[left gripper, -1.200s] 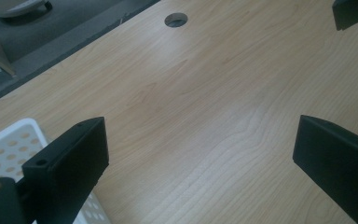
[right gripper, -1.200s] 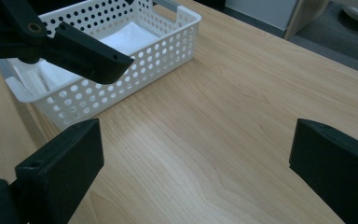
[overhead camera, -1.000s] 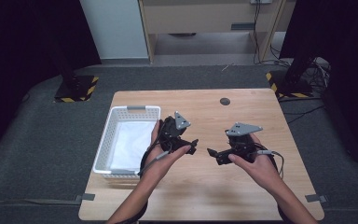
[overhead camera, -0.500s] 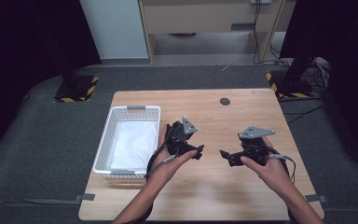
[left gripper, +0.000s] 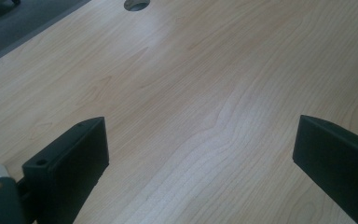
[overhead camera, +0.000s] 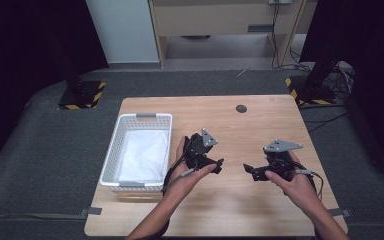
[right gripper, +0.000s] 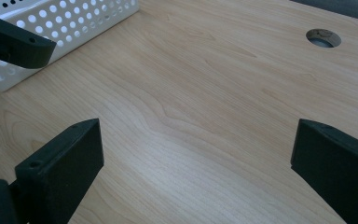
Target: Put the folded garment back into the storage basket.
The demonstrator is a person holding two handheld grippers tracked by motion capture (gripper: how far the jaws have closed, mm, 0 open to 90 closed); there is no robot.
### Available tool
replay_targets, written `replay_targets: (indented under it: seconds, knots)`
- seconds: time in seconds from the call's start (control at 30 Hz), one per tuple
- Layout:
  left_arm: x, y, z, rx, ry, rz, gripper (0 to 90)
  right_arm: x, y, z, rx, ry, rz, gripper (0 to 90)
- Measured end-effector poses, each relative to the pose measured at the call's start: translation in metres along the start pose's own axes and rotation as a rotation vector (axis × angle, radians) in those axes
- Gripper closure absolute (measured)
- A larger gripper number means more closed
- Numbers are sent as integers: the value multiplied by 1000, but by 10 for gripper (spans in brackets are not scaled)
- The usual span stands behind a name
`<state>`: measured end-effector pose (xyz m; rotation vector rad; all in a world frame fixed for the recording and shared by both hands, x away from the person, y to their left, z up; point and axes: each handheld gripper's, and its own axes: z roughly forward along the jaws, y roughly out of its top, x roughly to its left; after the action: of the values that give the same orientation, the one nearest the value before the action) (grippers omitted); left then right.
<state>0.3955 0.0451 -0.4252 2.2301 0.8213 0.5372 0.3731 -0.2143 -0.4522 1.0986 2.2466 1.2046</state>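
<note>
My left gripper hovers over the middle of the wooden table, held in a hand just right of the white basket. In the left gripper view its jaws stand wide open over bare wood. My right gripper is to the right of it, pointing left toward the left gripper. Its jaws are open too, with nothing between them. One jaw of the left gripper shows at the top left of the right gripper view.
The perforated white basket on the table's left side holds a white cloth. A round cable hole sits near the far edge. Dark floor and stands with yellow-black bases surround the table.
Both hands have drifted to the right and a little toward the near edge. The jaws of both grippers stay open and empty.
</note>
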Motion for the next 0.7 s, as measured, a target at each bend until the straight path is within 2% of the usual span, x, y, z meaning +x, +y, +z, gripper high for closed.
replay_targets:
  seconds: [0.47,0.7]
  knots:
    - [1,-9,10,18,2,-18,29,-8,-20,2,14,-9,41,26]
    - [-3,-13,16,25,-5,-19,28,-11,-27,3,20,-12,56,27]
